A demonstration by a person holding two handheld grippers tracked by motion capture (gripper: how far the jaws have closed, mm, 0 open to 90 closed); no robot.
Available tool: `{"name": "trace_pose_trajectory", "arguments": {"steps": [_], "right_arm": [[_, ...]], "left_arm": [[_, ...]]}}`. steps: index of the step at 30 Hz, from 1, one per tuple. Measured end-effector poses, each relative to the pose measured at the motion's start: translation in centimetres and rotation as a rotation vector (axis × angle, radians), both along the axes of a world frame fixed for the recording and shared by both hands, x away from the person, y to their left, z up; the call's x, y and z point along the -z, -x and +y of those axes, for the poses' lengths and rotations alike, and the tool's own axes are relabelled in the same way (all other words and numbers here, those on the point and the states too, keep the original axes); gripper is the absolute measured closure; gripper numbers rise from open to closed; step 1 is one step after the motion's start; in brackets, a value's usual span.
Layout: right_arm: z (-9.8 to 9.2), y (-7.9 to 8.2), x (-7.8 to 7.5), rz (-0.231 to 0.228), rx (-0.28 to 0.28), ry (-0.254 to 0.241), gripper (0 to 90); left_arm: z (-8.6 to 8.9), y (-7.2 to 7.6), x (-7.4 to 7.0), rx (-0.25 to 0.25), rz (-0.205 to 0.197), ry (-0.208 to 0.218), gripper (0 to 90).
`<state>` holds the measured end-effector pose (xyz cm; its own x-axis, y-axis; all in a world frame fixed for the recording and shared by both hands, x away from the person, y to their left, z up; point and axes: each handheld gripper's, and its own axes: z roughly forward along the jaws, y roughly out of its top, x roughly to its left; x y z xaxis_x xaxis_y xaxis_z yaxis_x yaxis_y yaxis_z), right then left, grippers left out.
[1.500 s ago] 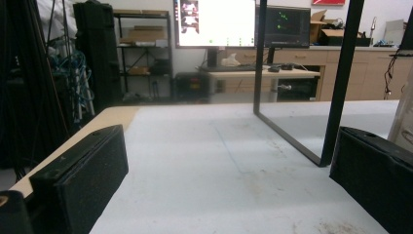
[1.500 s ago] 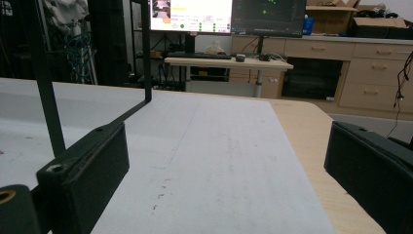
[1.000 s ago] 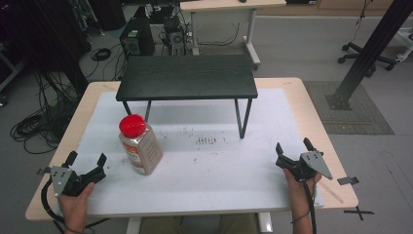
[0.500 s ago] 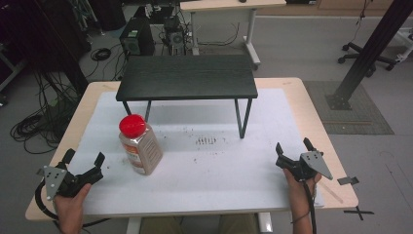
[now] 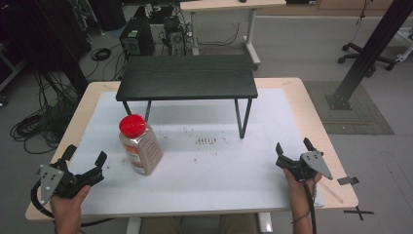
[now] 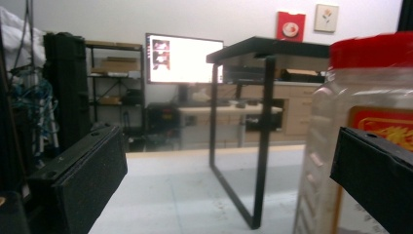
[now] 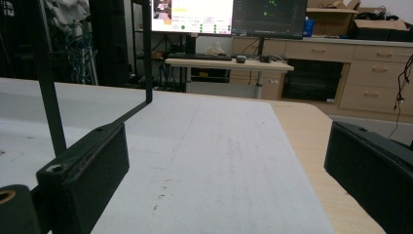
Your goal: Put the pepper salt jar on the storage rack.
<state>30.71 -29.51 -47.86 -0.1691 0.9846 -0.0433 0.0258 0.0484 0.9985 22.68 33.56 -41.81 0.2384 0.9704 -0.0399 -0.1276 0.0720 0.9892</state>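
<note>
Both claws gape empty, but the left claw (image 5: 84,165) has slid back and leftward, leaving the jar (image 5: 140,145) ahead to its right, so grasping looks unstarted.

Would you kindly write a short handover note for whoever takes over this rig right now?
Left gripper: open, low at the table's near left corner, aimed at the jar, not touching it.
Right gripper: open, empty, near the right edge.
Jar: upright, red lid on, on the white mat, in front of the black stand's left legs.
Done: nothing gripped.
Left: probably close the left gripper on the jar; the stand's top is bare.
</note>
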Motion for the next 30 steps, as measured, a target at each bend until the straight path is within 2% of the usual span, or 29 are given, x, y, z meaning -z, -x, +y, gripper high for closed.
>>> {"name": "trace_pose_trajectory", "arguments": {"steps": [6, 13, 21, 30], "right_arm": [[0.0, 0.0, 0.0, 0.0, 0.0, 0.0, 2.4], [0.0, 0.0, 0.0, -0.001, 0.0, -0.001, 2.4], [0.0, 0.0, 0.0, -0.003, -0.001, -0.004, 2.4], [0.0, 0.0, 0.0, -0.004, -0.003, -0.004, 2.4]], "left_arm": [[-0.9, 0.7, -0.8, 0.032, -0.013, -0.003, 0.2], [-2.3, 1.2, -1.2, 0.071, -0.014, -0.026, 0.2], [-3.6, 1.5, -1.2, 0.105, -0.009, -0.041, 0.2], [-4.8, 1.3, -0.7, 0.146, 0.017, -0.062, 0.2]]}}
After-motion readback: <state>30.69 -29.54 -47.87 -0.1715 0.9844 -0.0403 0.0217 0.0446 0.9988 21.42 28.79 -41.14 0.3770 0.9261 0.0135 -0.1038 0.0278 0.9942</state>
